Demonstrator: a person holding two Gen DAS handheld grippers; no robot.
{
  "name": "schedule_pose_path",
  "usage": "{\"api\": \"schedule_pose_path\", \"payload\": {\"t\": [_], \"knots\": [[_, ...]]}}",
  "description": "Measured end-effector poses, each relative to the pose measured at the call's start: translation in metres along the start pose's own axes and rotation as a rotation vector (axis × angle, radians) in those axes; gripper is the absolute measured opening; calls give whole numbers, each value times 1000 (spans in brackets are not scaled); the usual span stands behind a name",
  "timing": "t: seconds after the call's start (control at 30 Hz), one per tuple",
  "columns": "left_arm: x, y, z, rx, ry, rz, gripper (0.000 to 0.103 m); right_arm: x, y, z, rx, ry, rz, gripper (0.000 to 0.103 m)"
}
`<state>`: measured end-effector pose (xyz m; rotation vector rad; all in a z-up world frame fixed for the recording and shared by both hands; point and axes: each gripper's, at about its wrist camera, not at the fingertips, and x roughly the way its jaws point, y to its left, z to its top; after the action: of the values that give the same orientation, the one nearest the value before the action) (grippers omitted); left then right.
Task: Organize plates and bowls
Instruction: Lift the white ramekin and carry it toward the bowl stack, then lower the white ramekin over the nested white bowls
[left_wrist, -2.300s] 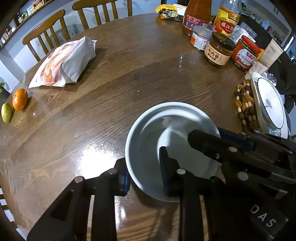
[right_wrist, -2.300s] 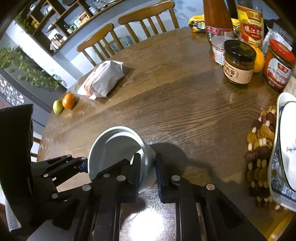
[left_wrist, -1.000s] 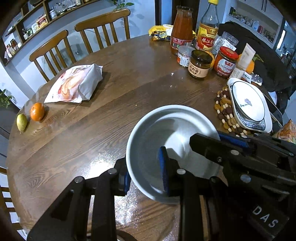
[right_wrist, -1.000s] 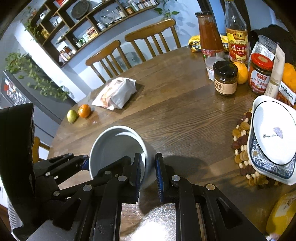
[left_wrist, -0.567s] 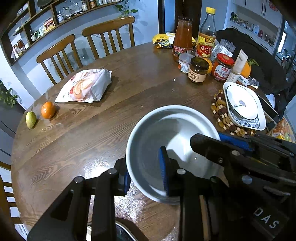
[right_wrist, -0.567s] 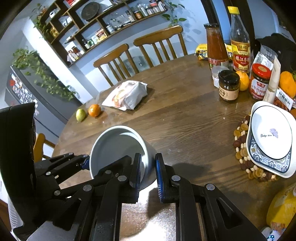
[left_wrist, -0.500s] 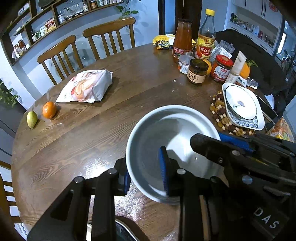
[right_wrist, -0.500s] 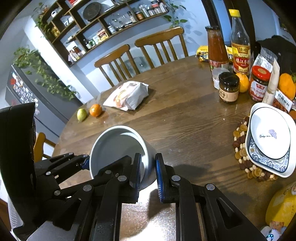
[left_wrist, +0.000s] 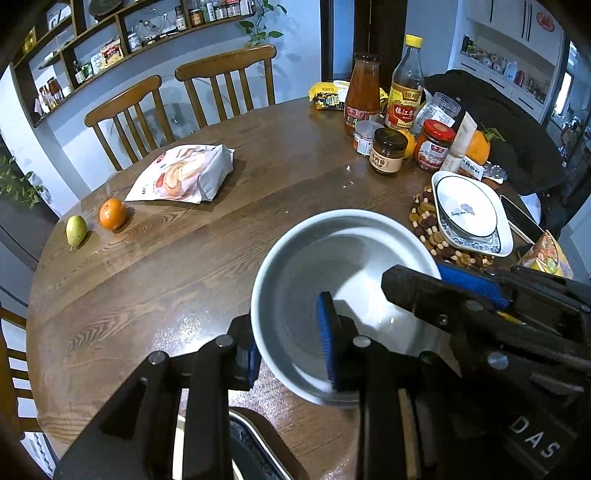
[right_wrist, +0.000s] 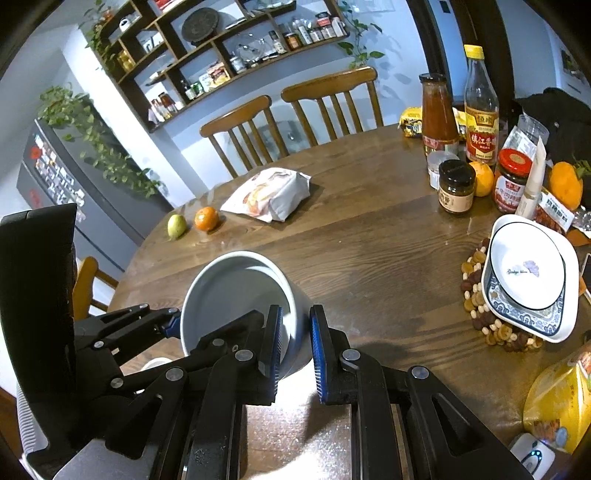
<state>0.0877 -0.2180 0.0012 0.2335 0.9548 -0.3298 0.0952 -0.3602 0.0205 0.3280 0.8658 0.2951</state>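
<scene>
Left wrist view: the pale bowl (left_wrist: 343, 295) is seen lifted clear of the desk (left_wrist: 166, 266), gripped at its near rim by the left tongs (left_wrist: 290, 347), which are narrowed to a small gap and pinch the wall between a pad outside and a pad inside. The right tongs (left_wrist: 443, 284) are seen clamped on the rim at the bowl's right side. The stacked patterned dishes (left_wrist: 469, 214) lie well apart, on a beaded mat (left_wrist: 424, 225) near the jars. The carry is best done with both hands moved together and the rim kept level, so that no twist is put on the bowl.

Right wrist view: the right tongs (right_wrist: 295, 343) are shown almost closed, the bowl (right_wrist: 236, 291) wall pinched between the blue pads. The left tongs (right_wrist: 173, 325) are seen holding the opposite rim. The bowl is tilted towards the camera. It is judged that the dishes (right_wrist: 528, 273) are the likely stacking place, and a slow, flat descent is called for there.
</scene>
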Motion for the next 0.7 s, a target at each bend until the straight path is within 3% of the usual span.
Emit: {"api": "schedule_pose_path", "payload": {"t": [0.7], "knots": [[-35,13,-25,-99,-36,59,25,-16,31,-11,-92,10,57,18]]}}
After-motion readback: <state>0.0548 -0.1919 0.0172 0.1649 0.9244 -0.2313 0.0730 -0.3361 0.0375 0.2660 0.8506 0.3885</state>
